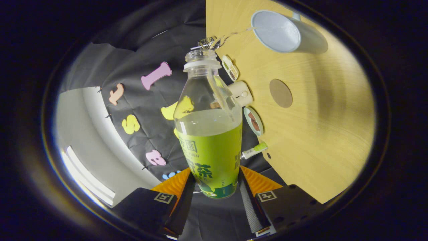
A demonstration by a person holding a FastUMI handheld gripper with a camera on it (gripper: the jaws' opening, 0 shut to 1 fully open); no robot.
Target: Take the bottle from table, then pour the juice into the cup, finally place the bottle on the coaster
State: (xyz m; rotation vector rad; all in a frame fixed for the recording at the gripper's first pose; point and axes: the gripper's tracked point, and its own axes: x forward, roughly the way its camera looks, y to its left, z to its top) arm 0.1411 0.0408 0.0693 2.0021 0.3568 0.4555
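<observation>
Bottle (210, 134) between tongs (217, 190), clamped

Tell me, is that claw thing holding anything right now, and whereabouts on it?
Yes. The gripper holds the juice bottle, one finger pressed on each side of its lower body, on the green label near the base. The bottle has no cap on.

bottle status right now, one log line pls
gripper: shut on bottle | bottle: lifted, uncapped, partly full | cup: on table, beyond bottle | coaster: bare | phase: before pour
</observation>
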